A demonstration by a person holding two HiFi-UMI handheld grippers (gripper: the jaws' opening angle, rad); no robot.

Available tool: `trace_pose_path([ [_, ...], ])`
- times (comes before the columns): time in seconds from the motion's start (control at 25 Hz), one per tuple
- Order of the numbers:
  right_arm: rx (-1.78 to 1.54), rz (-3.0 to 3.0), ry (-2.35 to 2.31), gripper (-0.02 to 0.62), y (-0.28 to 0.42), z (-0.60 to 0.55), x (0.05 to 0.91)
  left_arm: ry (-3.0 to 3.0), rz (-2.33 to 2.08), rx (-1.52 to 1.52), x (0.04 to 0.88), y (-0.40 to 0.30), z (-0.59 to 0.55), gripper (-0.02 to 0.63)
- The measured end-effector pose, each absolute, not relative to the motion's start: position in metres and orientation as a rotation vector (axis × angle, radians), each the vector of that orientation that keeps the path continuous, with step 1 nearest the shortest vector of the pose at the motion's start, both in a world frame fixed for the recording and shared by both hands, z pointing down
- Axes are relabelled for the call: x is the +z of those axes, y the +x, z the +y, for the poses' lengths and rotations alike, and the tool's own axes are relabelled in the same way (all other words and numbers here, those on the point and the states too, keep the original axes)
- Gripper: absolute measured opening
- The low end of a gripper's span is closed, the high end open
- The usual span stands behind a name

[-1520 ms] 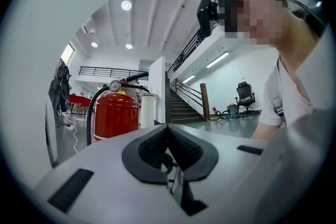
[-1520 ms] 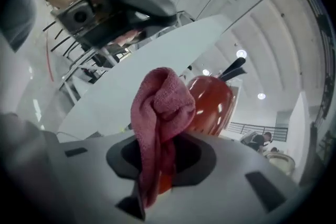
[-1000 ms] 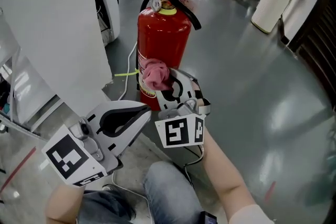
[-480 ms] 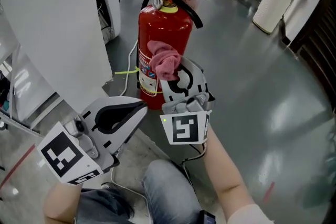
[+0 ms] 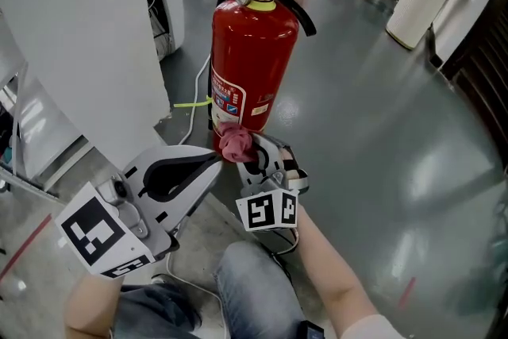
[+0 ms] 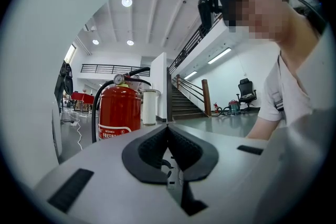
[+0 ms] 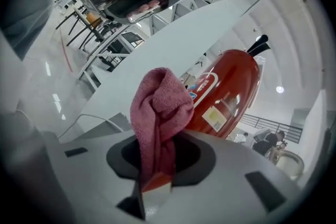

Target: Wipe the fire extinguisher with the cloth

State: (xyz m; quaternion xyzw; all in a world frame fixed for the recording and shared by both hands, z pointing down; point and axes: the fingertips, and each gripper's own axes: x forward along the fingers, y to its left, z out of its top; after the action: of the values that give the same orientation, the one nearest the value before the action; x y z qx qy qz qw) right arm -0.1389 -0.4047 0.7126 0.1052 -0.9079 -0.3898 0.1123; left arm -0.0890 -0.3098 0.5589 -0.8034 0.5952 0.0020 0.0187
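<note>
A red fire extinguisher point(image 5: 252, 59) with a black handle and hose stands upright on the grey floor. My right gripper point(image 5: 242, 148) is shut on a bunched pink cloth point(image 5: 235, 143), which sits against the cylinder's lower front, near its base. In the right gripper view the pink cloth point(image 7: 160, 113) sticks up out of the jaws with the extinguisher point(image 7: 228, 94) just behind it. My left gripper point(image 5: 213, 163) hovers low at the left, jaws shut with nothing between them, a short way from the cylinder. The left gripper view shows the extinguisher point(image 6: 119, 113) ahead at the left.
A white panel point(image 5: 87, 36) rises close on the left of the extinguisher. A white cable point(image 5: 197, 95) and a yellow-green strip point(image 5: 189, 104) lie on the floor beside it. A white cylindrical bin point(image 5: 417, 0) stands far right. My knee point(image 5: 258, 286) is below the grippers.
My right gripper has slid the pink cloth down the extinguisher's front, from the label's height to near the base. The left gripper has stayed where it was.
</note>
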Motion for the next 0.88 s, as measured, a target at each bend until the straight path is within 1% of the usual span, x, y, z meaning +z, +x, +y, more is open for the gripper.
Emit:
trace_pose_path([
  [0.12,-1.181,-2.679,0.321,0.093,-0.139,-0.406,0.683,-2.494,1.847,0.002,0.559,-0.089,-0.311,0.009],
  [0.44,-1.429,-2.819,0.472,0.098,-0.135,-0.407,0.546,-2.486,1.833,-0.004,0.551,-0.087,-0.314,0.009],
  [0.56,-1.457,-2.886,0.547,0.098,-0.131,-0.409,0.508,-2.479,1.837,-0.008,0.550,-0.087,-0.314,0.009],
  [0.68,-1.439,-2.900,0.565,0.095,-0.130,-0.412,0.520,-2.473,1.847,-0.003,0.550,-0.089,-0.314,0.009],
  [0.88,-1.421,-2.836,0.515,0.094,-0.132,-0.410,0.596,-2.473,1.853,-0.010,0.554,-0.089,-0.312,0.009],
])
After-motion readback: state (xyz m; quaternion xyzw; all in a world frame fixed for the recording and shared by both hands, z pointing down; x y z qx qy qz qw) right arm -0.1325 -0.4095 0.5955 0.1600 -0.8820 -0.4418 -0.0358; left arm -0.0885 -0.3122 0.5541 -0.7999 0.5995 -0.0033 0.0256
